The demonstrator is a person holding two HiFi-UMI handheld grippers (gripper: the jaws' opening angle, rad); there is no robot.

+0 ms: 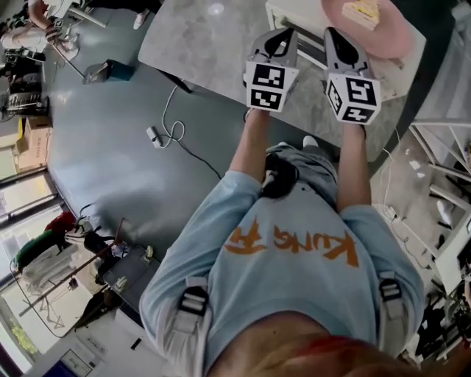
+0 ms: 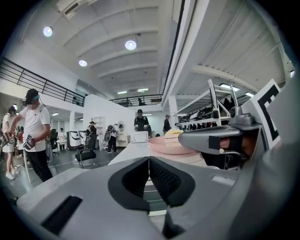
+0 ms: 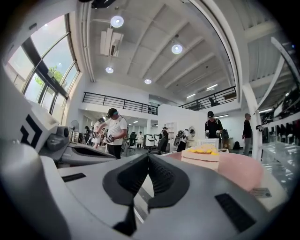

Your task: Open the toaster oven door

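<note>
Left gripper [image 2: 149,158] and right gripper [image 3: 148,155]: both pairs of jaws pressed together, ribbed pad against pad, pinching nothing. Held side by side at 12 o'clock of the head view, left just beside right, tips pointing away from the person.

Writing: black-and-white square patterns on marker cubes [image 1: 268,85], one cube per gripper. Orange lettering on light blue T-shirt [image 1: 294,250], upside down in the head view, reads "KUNG"; further orange sign beside it, toward 9 o'clock, not legible.

Toaster oven [image 1: 309,43]: white, at 12 to 1 o'clock of the head view, directly ahead of both gripper tips. Position of door not readable from above. Pink plate [image 1: 390,40] on its top, as far as the head view shows, carrying pale slice [image 1: 362,11] with yellow topping; same plate at 3 o'clock in both gripper views.

Surface: grey stone-patterned table [image 1: 199,44], running from 12 toward 10 o'clock. Grey floor [image 1: 96,162] at 9 o'clock, with white cable [image 1: 171,129] and plug strip lying on it.

Room: large white hall. Ribbed ceiling with round lights [image 2: 131,45] at 12 o'clock, tall windows [image 3: 42,70] at 10 o'clock of the right gripper view, dark mezzanine railing [image 3: 117,103] across the far wall, metal rack [image 2: 215,110] at 3 o'clock of the left gripper view. Several people [image 3: 112,133] standing in the background.
</note>
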